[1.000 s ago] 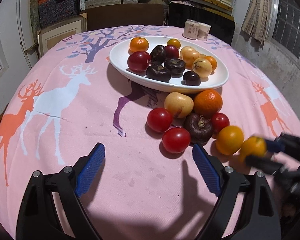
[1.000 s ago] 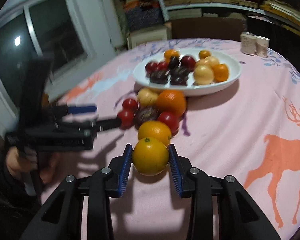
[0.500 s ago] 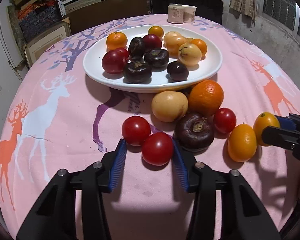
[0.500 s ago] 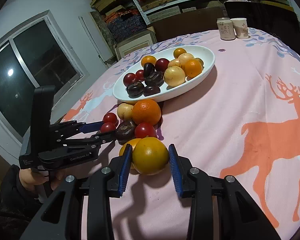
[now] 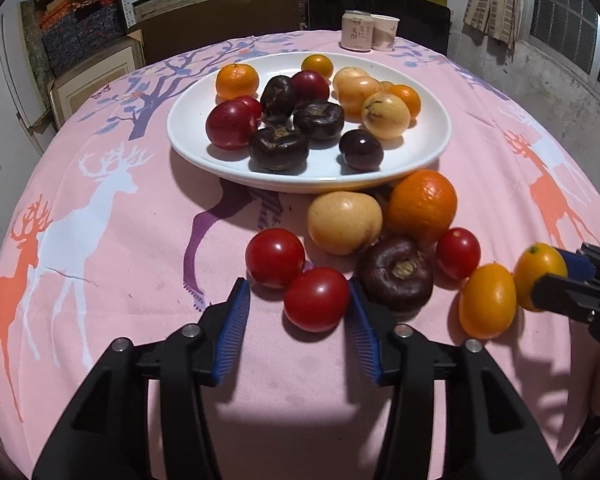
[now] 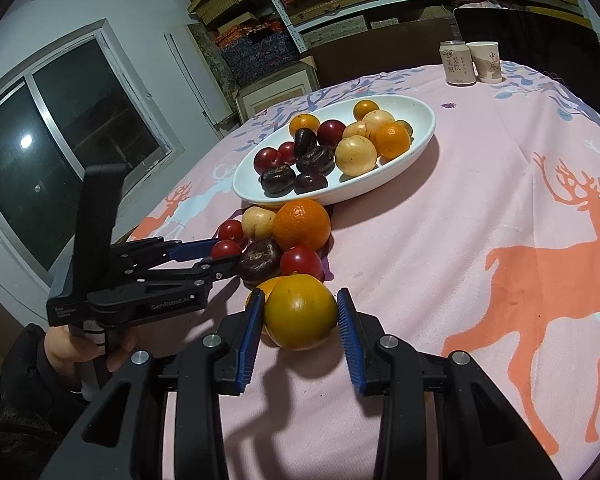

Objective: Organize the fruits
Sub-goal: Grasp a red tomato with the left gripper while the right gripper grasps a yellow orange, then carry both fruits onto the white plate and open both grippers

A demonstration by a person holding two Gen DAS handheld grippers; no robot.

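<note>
A white oval plate (image 5: 424,152) (image 6: 416,142) holds several fruits. More fruits lie on the pink cloth in front of it. My left gripper (image 5: 298,304) is around a red tomato (image 5: 317,299); its right pad touches the tomato, while a gap shows at the left pad. Another tomato (image 5: 275,258), a dark fruit (image 5: 396,274), a pale fruit (image 5: 344,222) and a big orange (image 5: 422,206) lie close by. My right gripper (image 6: 300,314) is shut on a yellow-orange fruit (image 6: 300,312), also visible in the left wrist view (image 5: 538,276). A second yellow-orange fruit (image 5: 487,306) lies beside it.
A can (image 5: 355,32) and a paper cup (image 5: 385,33) stand at the table's far edge. A dark chair back (image 5: 380,4) and shelves stand behind. A window (image 6: 60,152) is at the left in the right wrist view.
My left gripper moved forward to the red tomato and narrowed around it. My right gripper kept hold of the yellow-orange fruit and tilted a little.
</note>
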